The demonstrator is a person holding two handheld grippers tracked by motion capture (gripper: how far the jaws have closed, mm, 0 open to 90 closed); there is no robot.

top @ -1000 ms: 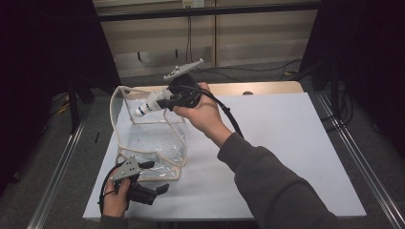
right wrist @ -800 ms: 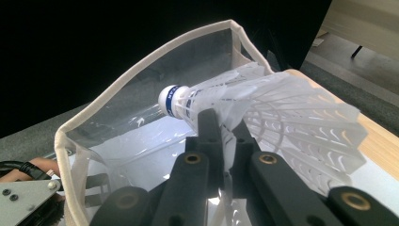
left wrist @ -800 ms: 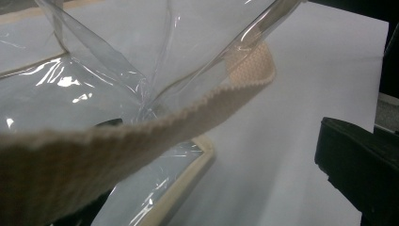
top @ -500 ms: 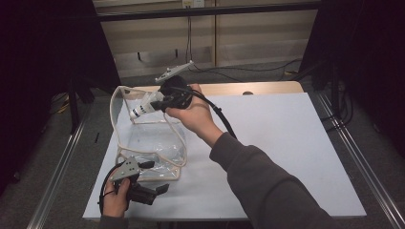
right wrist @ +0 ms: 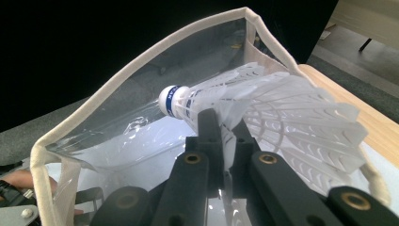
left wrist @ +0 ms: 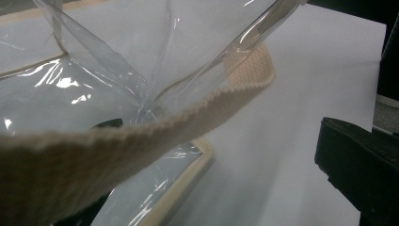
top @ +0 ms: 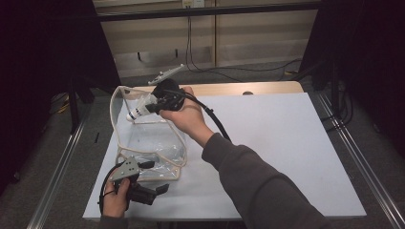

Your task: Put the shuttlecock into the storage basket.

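While no writing reads, a blue band rings the shuttlecock (right wrist: 263, 108).

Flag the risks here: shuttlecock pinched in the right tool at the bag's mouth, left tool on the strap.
1. The right tool pinches the shuttlecock by its thin feather skirt; it may crush the feathers or let it slip.
2. The clear bag is floppy and its cream rim sits close to the cork; the shuttlecock may catch there.
3. The left tool seems to hold only the strap; a push could tip the bag.
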